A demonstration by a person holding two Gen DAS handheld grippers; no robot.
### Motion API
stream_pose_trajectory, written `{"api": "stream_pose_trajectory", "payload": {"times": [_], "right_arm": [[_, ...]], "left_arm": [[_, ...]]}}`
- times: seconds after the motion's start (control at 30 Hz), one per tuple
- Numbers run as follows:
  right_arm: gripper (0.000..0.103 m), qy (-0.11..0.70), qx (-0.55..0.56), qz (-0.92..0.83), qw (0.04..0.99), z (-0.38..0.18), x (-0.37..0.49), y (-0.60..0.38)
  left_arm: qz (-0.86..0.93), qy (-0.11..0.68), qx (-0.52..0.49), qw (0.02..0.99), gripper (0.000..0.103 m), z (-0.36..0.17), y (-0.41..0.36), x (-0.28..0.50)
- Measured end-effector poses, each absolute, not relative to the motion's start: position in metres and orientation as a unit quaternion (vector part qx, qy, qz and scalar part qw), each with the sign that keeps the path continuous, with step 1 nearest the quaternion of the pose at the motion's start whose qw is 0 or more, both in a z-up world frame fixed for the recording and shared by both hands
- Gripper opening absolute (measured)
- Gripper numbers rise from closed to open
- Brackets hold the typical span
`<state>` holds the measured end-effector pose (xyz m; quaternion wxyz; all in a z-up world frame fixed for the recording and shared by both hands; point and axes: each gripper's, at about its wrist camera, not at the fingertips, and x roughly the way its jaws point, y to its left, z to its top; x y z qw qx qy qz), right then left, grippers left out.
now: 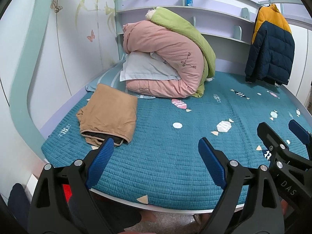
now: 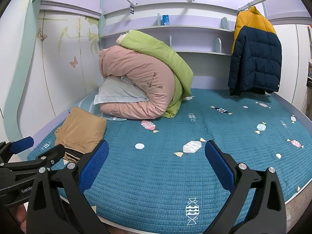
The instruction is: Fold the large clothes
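Folded tan garment near bedspread's left edge.

**What Is Hidden or Cut Off**

The near corner of the folded tan garment is covered by a blue pad of the left gripper. The pillow is partly buried under the pink quilt. The blue label on the shelf is too small to be read.
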<state>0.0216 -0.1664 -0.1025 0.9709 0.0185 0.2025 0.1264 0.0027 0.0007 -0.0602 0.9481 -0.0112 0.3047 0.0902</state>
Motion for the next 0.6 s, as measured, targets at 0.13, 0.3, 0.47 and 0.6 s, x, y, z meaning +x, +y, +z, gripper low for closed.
{"api": "stream_pose_trajectory", "payload": {"times": [0.13, 0.3, 0.47, 0.6], "right_arm": [[0.095, 0.202, 0.020, 0.127, 0.971, -0.1016, 0.0221, -0.1671], [0.095, 0.200, 0.024, 0.127, 0.971, -0.1000, 0.0207, -0.1685], [0.095, 0.202, 0.032, 0.131, 0.970, -0.0986, 0.0203, -0.1703], [0.095, 0.202, 0.038, 0.134, 0.969, -0.0977, 0.0205, -0.1715]], "left_arm": [[0.092, 0.303, -0.011, 0.948, 0.089, -0.0593, 0.0015, 0.0018], [0.094, 0.298, -0.009, 0.950, 0.089, -0.0551, 0.0025, 0.0002], [0.093, 0.297, -0.009, 0.950, 0.089, -0.0544, 0.0029, 0.0003], [0.094, 0.296, -0.010, 0.951, 0.089, -0.0519, 0.0000, -0.0012]]}}
